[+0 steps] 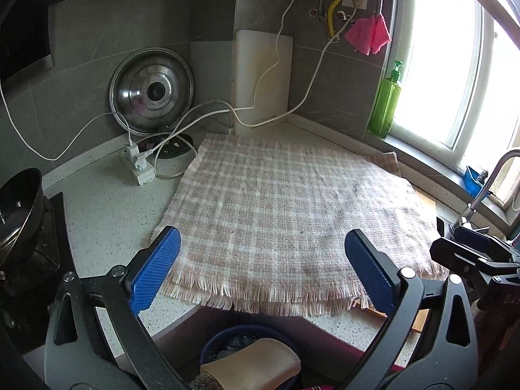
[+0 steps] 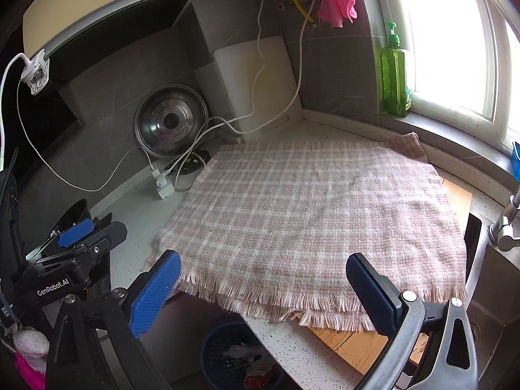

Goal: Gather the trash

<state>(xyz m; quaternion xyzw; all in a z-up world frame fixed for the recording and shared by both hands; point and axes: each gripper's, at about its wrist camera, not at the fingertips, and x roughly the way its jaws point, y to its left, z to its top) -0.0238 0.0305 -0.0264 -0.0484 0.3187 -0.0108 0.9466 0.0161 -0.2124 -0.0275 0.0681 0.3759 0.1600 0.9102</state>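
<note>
A pink and white plaid cloth [image 1: 292,208] [image 2: 312,214] lies flat on the speckled white counter [image 1: 107,208]; no loose trash shows on it. A blue bin [image 2: 234,360] with crumpled wrappers inside stands on the floor below the counter edge; in the left wrist view a tan object [image 1: 256,364] covers part of it. My left gripper [image 1: 261,269] is open and empty above the cloth's near fringe. My right gripper [image 2: 263,289] is open and empty, also at the near fringe. The left gripper also shows in the right wrist view [image 2: 81,237].
A power strip [image 1: 138,162] with white cables, a steel pot lid [image 1: 152,91] and a white cutting board [image 1: 263,74] stand at the back. A green soap bottle [image 1: 386,104] is on the window sill. A faucet [image 2: 507,221] and sink are at right, a black pan [image 1: 19,208] at left.
</note>
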